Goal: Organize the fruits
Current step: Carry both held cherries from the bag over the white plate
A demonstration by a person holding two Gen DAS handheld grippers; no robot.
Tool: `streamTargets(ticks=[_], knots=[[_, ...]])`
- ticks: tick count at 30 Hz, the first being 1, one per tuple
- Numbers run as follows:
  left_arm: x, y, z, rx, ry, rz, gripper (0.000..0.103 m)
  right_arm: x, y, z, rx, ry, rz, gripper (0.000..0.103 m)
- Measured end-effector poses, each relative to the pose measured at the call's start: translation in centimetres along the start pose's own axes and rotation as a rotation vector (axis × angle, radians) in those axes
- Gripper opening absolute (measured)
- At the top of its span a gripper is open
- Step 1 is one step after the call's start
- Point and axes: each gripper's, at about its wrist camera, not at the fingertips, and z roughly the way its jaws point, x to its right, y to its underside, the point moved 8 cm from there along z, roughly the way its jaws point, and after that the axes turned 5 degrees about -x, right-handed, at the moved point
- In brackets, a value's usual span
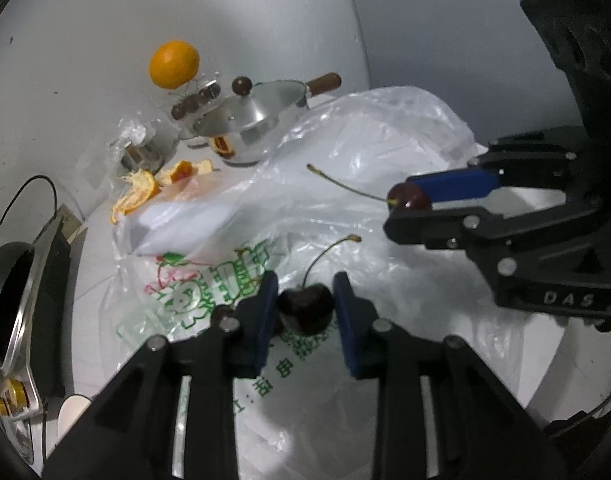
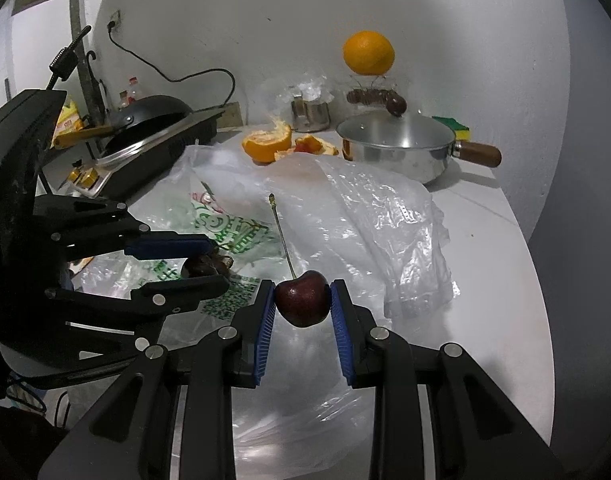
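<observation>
Both claws (image 1: 303, 308) (image 2: 301, 300) tight on cherries (image 1: 305, 308) (image 2: 302, 298).

Left hand-held gripper (image 1: 305, 300) closed around a cherry (image 1: 305, 309), right hand-held gripper (image 2: 302, 299) clamped on another cherry (image 2: 302, 298), both held close together.

Two dark stemmed cherries (image 1: 305, 309) (image 2: 302, 298), each between tongs.

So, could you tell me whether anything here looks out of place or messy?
Yes: torn orange peel lies loose on the table beside the pot, and a whole orange sits perched atop a glass container behind it.
</observation>
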Motion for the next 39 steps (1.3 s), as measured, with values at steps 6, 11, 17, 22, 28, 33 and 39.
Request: streamTargets(ticks=[6,11,17,22,28,33,39], knots=[[-0.5,0.5,-2.2,0.03,0.008,-0.031,0.029,-1.7,-0.3,-1.1,0.013,-0.004,-0.025,0.03],[-1.4,1.4,-3.8,0.052,0.012,-0.064,0.029,-3.4,-0.6,-1.8,0.02,-0.006,-0.047,0.03],[-2.5,2.6,-5.7,0.078,0.011,-0.097,0.029,-5.4,-1.1,-2.3,0.023,-0.005,-0.071,0.03],[-3.8,3.8,-7.1,0.098,0.006,-0.128,0.029,-7.3,-1.5,-2.6,0.024,-0.002,-0.098,0.03],[-5.3,5.5,-8.4,0.11,-0.002,-0.156,0.029,-9.4,-1.9,-2.7,0.024,0.0,-0.129,0.03],[-6.6,6.9,-9.7,0.125,-0.012,-0.182,0.029,-11.3,-2.2,-2.7,0.025,0.001,-0.151,0.03],[-8.2,8.7,-10.8,0.135,-0.021,-0.205,0.029,-13.8,-2.6,-2.4,0.021,0.0,-0.181,0.03]])
